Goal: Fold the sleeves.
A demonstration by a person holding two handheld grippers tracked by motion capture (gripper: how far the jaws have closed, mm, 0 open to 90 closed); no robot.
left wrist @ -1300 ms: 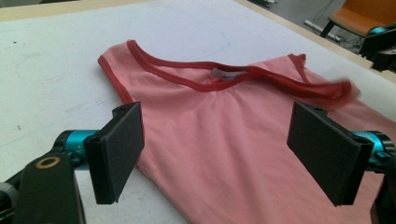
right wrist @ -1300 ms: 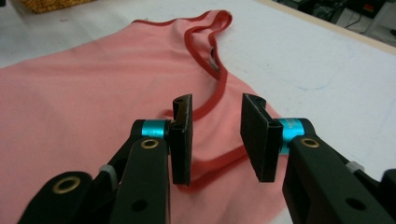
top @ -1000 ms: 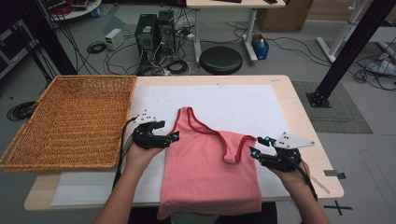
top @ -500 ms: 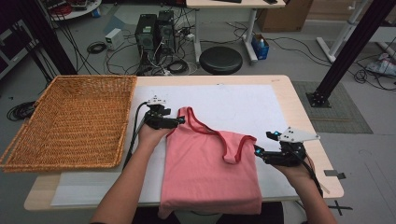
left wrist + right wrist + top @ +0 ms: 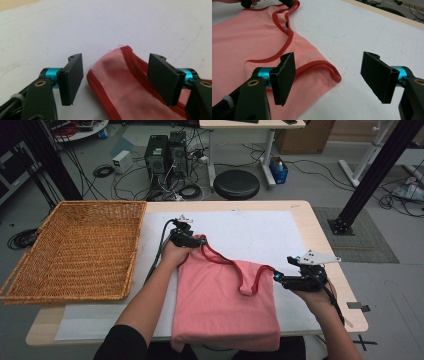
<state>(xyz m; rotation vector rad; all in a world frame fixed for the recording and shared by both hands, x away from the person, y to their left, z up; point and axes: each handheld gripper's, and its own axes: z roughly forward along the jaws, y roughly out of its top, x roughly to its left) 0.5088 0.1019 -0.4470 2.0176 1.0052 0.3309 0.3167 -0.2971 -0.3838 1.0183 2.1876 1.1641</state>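
The left gripper (image 5: 116, 77), jaws spread and just closing, straddled the pink top's (image 5: 225, 305) shoulder strap (image 5: 130, 62). Pinching past its red binding would hold best. The right gripper (image 5: 329, 75) stood spread beside the top's other strap (image 5: 322, 68), holding nothing.

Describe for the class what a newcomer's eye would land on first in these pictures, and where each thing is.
The pink tank top with red trim stands out first, spread on the white sheet at the table's near edge. The left gripper brackets one shoulder strap, its jaws just closing but not yet pressing; the right gripper sits open beside the other strap. A wicker basket lies at the left.
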